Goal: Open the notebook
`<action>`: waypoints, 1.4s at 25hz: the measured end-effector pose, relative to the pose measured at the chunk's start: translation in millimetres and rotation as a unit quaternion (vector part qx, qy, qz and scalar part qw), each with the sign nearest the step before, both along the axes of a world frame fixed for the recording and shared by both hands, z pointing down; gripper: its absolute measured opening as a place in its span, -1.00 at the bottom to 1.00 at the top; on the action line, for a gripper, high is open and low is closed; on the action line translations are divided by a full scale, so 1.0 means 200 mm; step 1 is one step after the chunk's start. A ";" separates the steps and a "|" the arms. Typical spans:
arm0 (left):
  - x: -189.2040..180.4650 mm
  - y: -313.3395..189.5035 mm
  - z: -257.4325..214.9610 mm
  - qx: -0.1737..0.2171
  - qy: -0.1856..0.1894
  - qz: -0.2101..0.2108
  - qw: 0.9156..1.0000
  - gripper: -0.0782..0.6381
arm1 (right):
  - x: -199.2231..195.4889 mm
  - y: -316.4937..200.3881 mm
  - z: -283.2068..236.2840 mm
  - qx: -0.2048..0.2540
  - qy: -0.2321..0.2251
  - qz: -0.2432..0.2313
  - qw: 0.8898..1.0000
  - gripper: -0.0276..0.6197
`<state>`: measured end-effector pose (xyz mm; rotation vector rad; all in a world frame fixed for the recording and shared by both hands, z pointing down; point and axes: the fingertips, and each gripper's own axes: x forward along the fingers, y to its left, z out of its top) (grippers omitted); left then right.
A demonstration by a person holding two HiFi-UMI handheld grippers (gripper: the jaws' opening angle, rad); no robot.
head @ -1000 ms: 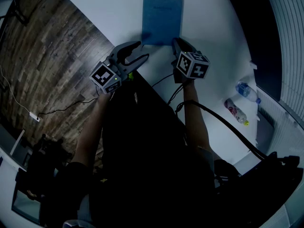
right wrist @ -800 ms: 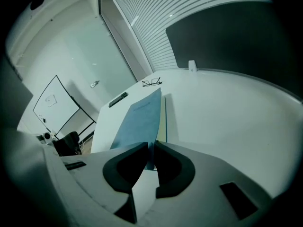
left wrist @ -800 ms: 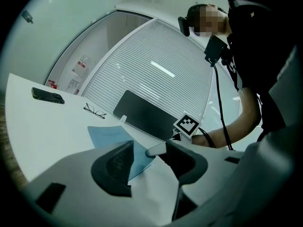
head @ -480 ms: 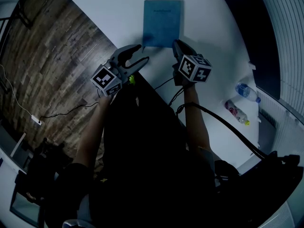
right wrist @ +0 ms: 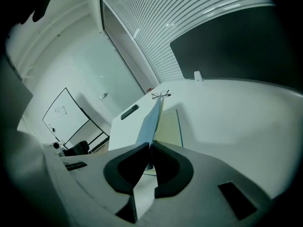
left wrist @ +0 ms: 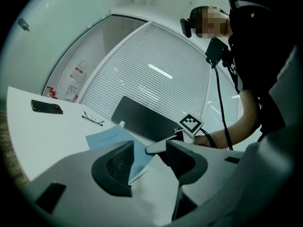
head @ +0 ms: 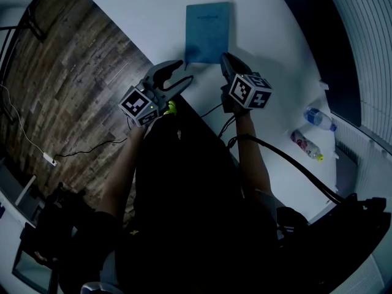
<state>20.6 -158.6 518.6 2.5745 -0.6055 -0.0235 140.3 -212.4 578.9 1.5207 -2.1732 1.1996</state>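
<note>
A blue notebook (head: 208, 29) lies on the white table (head: 269, 48). My right gripper (head: 225, 58) holds the near right corner of its cover. In the right gripper view the cover (right wrist: 150, 119) stands up on edge between the pads of that gripper (right wrist: 150, 148), with a pale inner page (right wrist: 169, 126) bared beside it. Its jaws have just been closing on the cover. My left gripper (head: 185, 70) hangs open just off the notebook's near left corner. In the left gripper view the notebook (left wrist: 111, 138) shows beyond the empty jaws of the left gripper (left wrist: 150, 150).
A black phone (left wrist: 46, 107) and a pair of glasses (left wrist: 92, 119) lie past the notebook, before a dark panel (left wrist: 142, 119). Two bottles (head: 318, 118) (head: 304, 144) lie at the table's right. Wooden floor (head: 67, 72) lies beyond the table's left edge.
Both grippers have risen a little. The right one has come up with the cover's corner in its jaws, and the cover stands higher off the page.
</note>
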 end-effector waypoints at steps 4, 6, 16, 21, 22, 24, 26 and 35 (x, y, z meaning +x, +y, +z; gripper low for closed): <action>-0.02 0.00 -0.02 0.003 -0.002 -0.003 1.000 -0.22 | -0.04 0.00 -0.05 0.009 -0.014 -0.005 1.000 -0.74; -0.03 0.00 -0.03 0.005 -0.001 -0.006 1.000 -0.22 | -0.05 0.00 -0.08 0.015 -0.015 -0.009 1.000 -0.74; -0.05 0.00 -0.06 0.018 0.001 -0.019 1.000 -0.22 | -0.15 -0.01 -0.17 0.044 -0.004 -0.048 0.998 -0.74; -0.06 0.00 -0.08 0.021 0.001 -0.027 0.999 -0.22 | -0.21 0.00 -0.20 0.058 -0.004 -0.065 0.996 -0.74; -0.07 0.01 -0.08 0.023 0.001 -0.028 0.999 -0.22 | -0.22 0.00 -0.21 0.060 -0.005 -0.068 0.996 -0.74; -0.08 0.01 -0.08 0.025 0.001 -0.031 0.999 -0.22 | -0.25 0.00 -0.22 0.064 -0.005 -0.075 0.995 -0.74; -0.09 0.01 -0.10 0.025 0.004 -0.037 0.999 -0.22 | -0.27 0.00 -0.24 0.067 -0.006 -0.082 0.994 -0.74; -0.16 0.02 -0.12 0.028 0.003 -0.059 0.998 -0.22 | -0.42 0.00 -0.29 0.082 -0.006 -0.128 0.988 -0.74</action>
